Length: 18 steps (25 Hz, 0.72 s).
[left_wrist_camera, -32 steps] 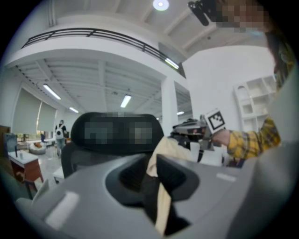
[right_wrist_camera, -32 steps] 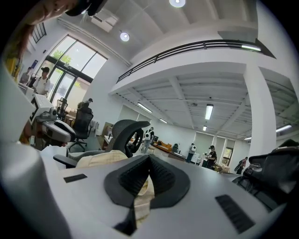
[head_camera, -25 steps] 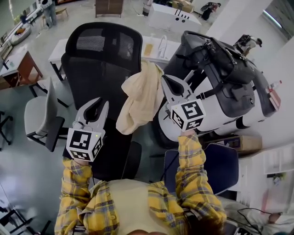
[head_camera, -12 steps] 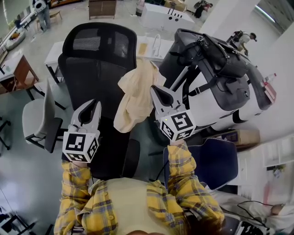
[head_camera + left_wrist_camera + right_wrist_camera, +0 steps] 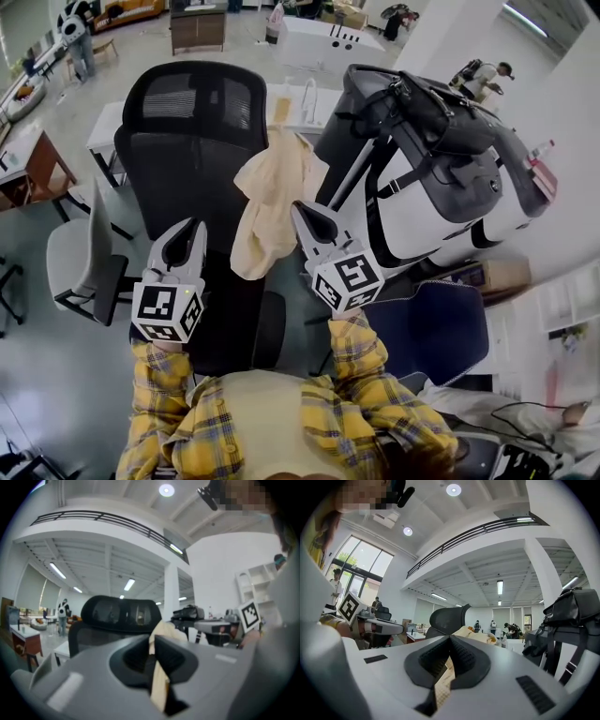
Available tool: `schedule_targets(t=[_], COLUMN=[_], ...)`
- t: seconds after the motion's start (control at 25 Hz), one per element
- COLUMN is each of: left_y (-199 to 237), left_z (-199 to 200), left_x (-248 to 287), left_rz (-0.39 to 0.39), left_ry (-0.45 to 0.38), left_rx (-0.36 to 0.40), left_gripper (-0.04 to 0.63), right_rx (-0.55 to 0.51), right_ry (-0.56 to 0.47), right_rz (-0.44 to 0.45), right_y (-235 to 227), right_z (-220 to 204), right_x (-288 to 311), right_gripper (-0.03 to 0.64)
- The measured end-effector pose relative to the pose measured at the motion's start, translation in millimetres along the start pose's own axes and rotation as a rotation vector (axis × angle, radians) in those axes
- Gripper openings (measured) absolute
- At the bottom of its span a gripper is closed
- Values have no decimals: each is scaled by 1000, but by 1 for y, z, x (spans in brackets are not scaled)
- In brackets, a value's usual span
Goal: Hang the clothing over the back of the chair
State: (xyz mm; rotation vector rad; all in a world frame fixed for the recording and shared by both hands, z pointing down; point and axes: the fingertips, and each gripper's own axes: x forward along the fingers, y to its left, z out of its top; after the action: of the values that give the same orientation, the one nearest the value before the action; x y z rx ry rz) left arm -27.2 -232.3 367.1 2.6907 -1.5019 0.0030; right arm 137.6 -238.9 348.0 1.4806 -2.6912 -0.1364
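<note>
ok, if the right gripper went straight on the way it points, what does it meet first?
Most likely the cream cloth garment draped on the black mesh office chair; the right gripper points straight at it, depth unclear.

Cream clothing [image 5: 270, 202] draped at black chair [image 5: 192, 141] back's right edge.

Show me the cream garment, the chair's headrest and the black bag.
garment [image 5: 272, 202]: head view, its draped middle folds.
headrest [image 5: 202, 94]: head view, centre of its mesh.
bag [image 5: 450, 117]: head view, its black upper side.

Soft cloth garment [image 5: 272, 202]; matt mesh chair back [image 5: 187, 150]; glossy floor [image 5: 37, 375]
</note>
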Motion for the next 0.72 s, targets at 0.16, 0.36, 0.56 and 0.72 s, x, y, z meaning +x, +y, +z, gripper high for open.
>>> schedule_targets(t=[0.16,0.36,0.56,0.72], left_y=[-4,-11,-12,-14], left_z=[2,4,7,7], left_x=[4,7,7,9], left_rz=[-15,-40,-52,-63], left_ry=[-7,-3,-5,-1], left_rx=[4,16,32,41], left_gripper=[37,37,37,37], right_rx=[12,18,25,33], right_ry=[0,-3,-17,-21], right_rz=[-1,-16,-19,-32], right_y=[5,8,13,13], right_z=[-3,-4,-2,-3], right_x=[-1,-3,-1,-2], right_gripper=[14,14,14,14])
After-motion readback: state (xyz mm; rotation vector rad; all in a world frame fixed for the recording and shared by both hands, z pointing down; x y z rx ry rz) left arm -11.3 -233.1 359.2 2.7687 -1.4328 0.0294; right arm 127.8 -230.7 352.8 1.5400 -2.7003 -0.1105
